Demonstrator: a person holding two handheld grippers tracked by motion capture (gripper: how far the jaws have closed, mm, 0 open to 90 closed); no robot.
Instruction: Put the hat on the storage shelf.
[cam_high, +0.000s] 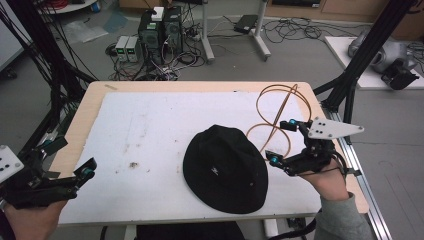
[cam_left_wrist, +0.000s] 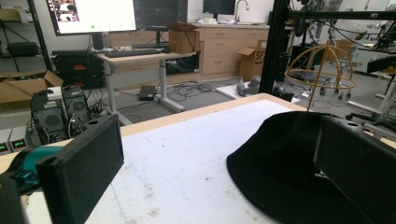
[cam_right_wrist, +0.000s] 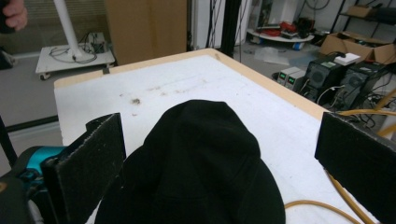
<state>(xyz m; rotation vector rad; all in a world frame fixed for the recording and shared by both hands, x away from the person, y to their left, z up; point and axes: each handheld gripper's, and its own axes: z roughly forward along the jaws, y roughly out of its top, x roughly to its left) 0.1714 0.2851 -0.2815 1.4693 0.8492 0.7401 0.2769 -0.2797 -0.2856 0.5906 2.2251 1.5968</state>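
Lying flat on the white, stained sheet (cam_high: 150, 130) that covers the pale wooden bench (cam_high: 87, 107), a black fabric bucket hat (cam_high: 225, 167) sits toward the near right part of the bench, its rounded crown up and its soft brim spread around it. In the high view a small white mark shows on the crown; the left gripper view shows the same mark from the side, partly behind a jaw.

The right gripper (cam_high: 282, 142), black with teal fittings and a grey three-cornered plate on top, is held at the right edge of the bench just beside the hat's brim, its jaws spread wide. The right gripper view looks between those two flat, rough-faced black jaws straight onto the hat, with the crown filling the gap but touching neither jaw.

The left gripper (cam_high: 75, 167) hovers at the near left corner of the bench, well apart from the hat, and its jaws also stand wide, as the left gripper view makes plain with bare sheet between them.

A thin golden wire stand of hoops (cam_high: 277, 115) rests near the far right corner, behind the hat. From above it reads as looping curves; the left gripper view shows it as a domed cage on a straight stem.

Beyond the far edge, dark computer towers (cam_high: 160, 30) and tangled cables sit on the grey floor.
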